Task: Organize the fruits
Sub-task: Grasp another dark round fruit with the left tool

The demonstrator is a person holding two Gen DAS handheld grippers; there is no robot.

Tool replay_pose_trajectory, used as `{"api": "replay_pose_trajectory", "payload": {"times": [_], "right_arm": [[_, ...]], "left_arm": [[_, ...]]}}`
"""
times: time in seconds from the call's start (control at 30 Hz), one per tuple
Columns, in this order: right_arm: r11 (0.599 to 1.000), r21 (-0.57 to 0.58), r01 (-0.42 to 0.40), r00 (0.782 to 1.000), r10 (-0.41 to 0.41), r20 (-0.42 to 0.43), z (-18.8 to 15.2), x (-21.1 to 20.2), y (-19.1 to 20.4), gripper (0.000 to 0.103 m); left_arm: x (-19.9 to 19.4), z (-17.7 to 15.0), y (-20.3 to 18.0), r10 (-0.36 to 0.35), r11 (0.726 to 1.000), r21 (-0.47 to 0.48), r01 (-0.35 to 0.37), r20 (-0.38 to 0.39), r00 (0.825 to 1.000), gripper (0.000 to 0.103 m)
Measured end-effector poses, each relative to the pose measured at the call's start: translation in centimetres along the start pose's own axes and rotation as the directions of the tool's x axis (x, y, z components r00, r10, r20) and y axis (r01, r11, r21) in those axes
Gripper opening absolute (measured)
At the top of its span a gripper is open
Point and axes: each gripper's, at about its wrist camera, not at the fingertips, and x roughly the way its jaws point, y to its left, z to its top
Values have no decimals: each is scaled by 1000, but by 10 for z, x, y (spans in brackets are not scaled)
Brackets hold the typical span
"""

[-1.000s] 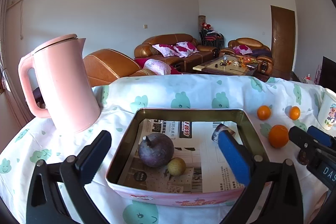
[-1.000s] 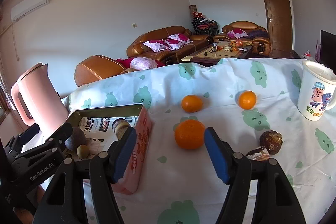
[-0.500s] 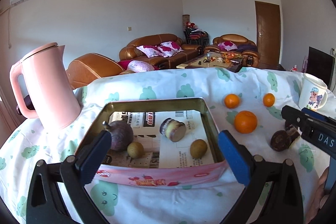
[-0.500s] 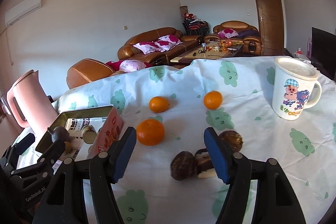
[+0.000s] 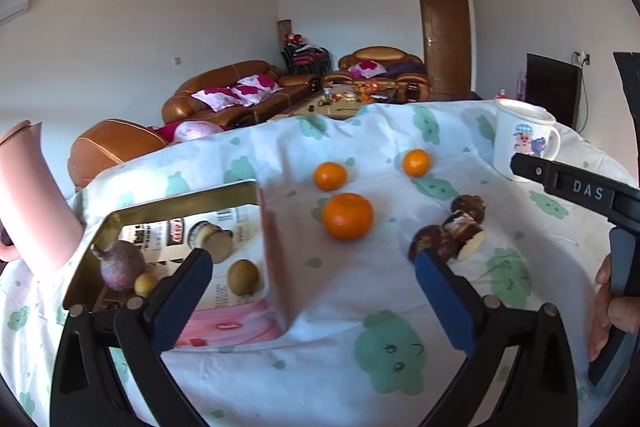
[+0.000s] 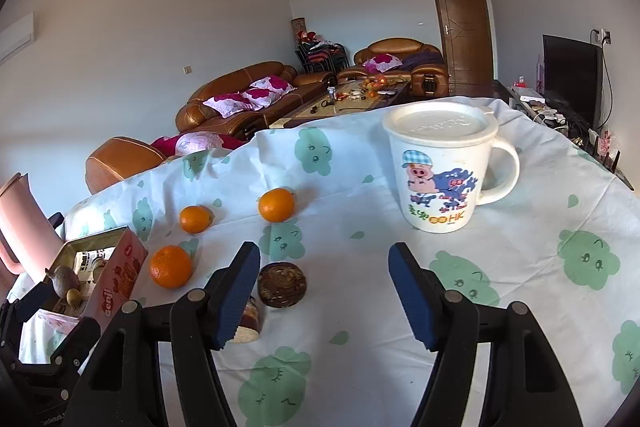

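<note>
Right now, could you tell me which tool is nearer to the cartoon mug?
The right. The right tool hangs open just short of the cartoon mug, which stands ahead, slightly to its right. The left tool, also open, sits beside the tin, with the mug far off to its right.

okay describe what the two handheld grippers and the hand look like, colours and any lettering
Both grippers, left and right, have glossy black plastic arms with silver rivets and flat dark-blue padded fingers. In the left view, the right gripper's black body carries white lettering "DAS", and bare fingers of the person's right hand show. No cables or sleeves are visible.
</note>
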Motion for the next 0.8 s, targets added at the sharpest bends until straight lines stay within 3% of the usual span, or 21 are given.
{"api": "replay_pose_trajectory", "payload": {"times": [0.07,0.27,0.37,0.53,0.67,0.77,0.8], "right_arm": [[1000,5,8,1000,-8,2,1,-2,-7,68],[1000,29,5,1000,-5,-5,4,-4,-22,68],[999,49,-11,1000,11,-6,5,-5,-28,68],[997,67,-40,999,40,-11,9,-6,-32,68],[996,72,-59,998,61,-22,9,-4,-32,68],[996,65,-63,997,65,-33,9,-2,-30,68],[996,62,-63,997,66,-38,8,-1,-29,68]], "left_arm": [[4,3,-13,-31,999,20,31,-12,999,103],[29,12,-47,-79,995,54,85,-97,992,83],[44,15,-57,-110,991,58,119,-151,982,74],[70,16,-57,-139,990,0,143,-257,956,67],[90,13,-52,-159,987,-66,146,-327,932,52],[90,15,-55,-143,990,-62,130,-324,935,36],[89,14,-57,-141,990,-55,130,-321,937,35]]}}
